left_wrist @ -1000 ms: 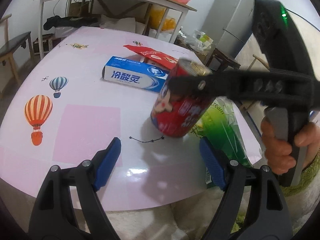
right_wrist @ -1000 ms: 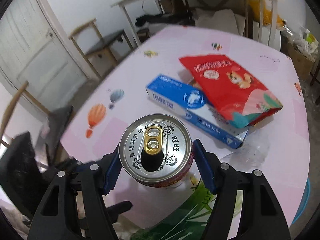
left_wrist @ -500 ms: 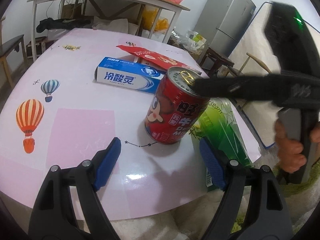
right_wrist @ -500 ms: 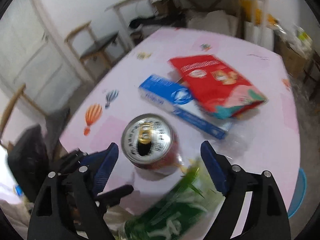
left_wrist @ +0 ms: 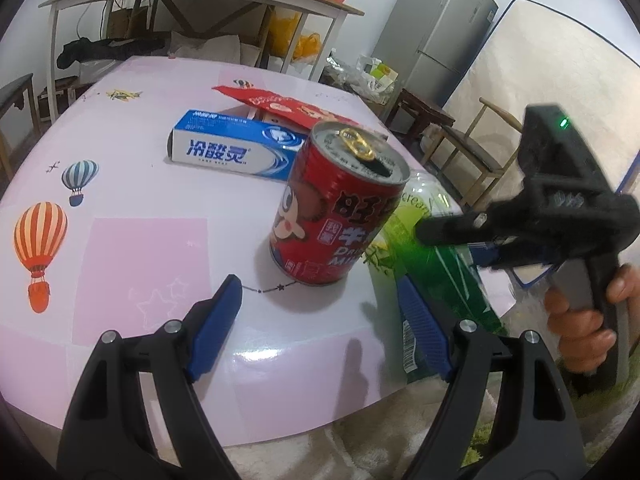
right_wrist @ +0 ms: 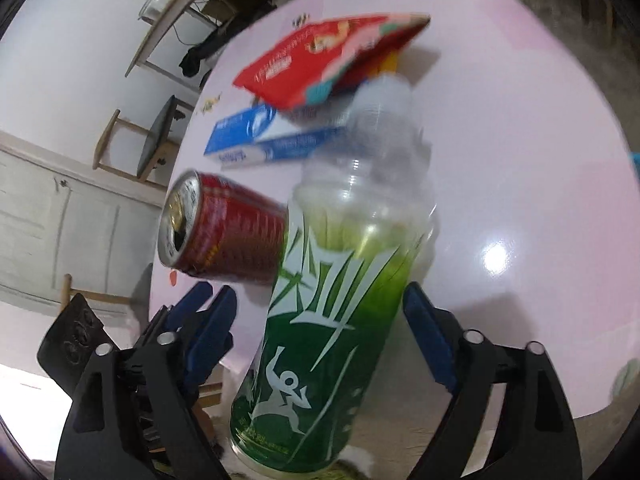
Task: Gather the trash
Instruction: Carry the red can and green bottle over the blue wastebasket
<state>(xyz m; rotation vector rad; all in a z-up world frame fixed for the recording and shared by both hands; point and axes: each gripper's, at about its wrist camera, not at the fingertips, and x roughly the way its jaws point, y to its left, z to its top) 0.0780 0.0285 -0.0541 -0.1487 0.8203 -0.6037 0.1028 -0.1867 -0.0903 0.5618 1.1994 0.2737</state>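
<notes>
A red drink can [left_wrist: 340, 208] stands upright on the pink table [left_wrist: 140, 264], just ahead of my open left gripper [left_wrist: 318, 316], which holds nothing. To the can's right a green-labelled plastic bottle [left_wrist: 436, 256] lies at the table's edge. In the right wrist view this bottle [right_wrist: 332, 320] sits lengthwise between the fingers of my right gripper [right_wrist: 320, 328]. Its jaws are closing, and small gaps still show between the pads and the bottle. The can [right_wrist: 228, 232] is just left of the bottle. A person's hand [left_wrist: 580, 312] holds the right gripper.
A blue toothpaste box [left_wrist: 232, 152] lies behind the can, with a red snack bag [left_wrist: 288, 108] leaning on it. Balloon stickers [left_wrist: 40, 240] mark the table's left side. A long bench table, a fridge [left_wrist: 440, 32] and chairs stand beyond.
My right gripper let go of the can, which now stands upright on the table. It then moved right, rolled, and came down around the green bottle. The left gripper hardly moved.
</notes>
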